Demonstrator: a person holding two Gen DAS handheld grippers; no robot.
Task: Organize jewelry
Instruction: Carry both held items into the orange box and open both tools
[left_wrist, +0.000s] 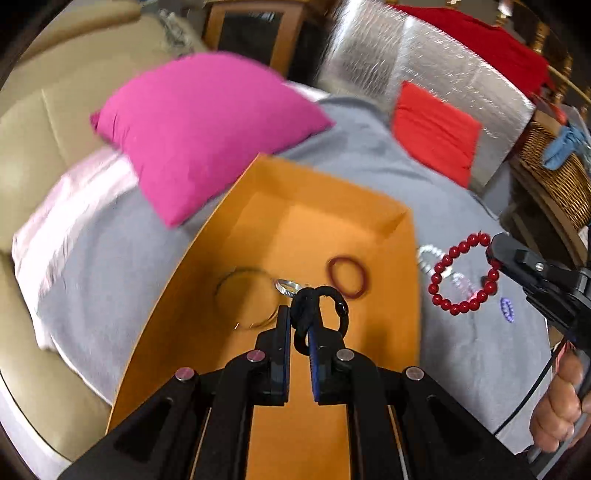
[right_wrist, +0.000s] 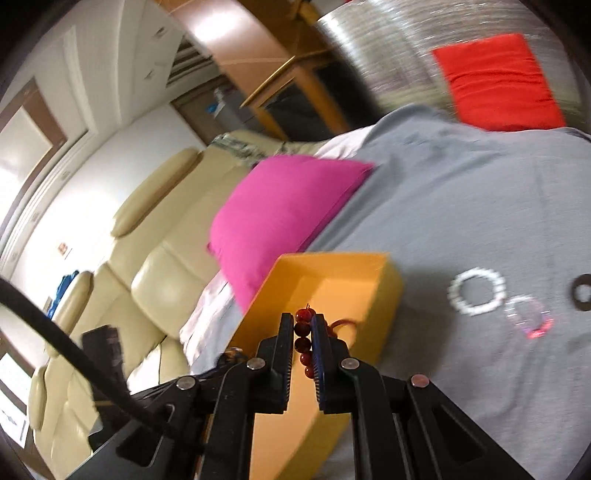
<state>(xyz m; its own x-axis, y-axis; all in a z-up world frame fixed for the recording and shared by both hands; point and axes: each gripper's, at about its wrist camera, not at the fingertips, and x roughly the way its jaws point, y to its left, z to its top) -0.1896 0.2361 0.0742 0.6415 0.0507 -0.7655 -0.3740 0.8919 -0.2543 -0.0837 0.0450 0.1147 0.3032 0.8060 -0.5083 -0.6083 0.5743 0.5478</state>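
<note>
Orange box (left_wrist: 369, 221) receiving jewelry.
Left claw (left_wrist: 299, 321) pinches black band (left_wrist: 325, 299), right claw (right_wrist: 303, 332) red beads (right_wrist: 302, 334), for dropping in.

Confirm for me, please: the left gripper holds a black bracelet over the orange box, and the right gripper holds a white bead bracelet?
Not quite. The right gripper holds a red bead bracelet, as both wrist views show; the white bead bracelet lies on the grey cloth. The left gripper does hold a black bracelet over the orange box.
</note>
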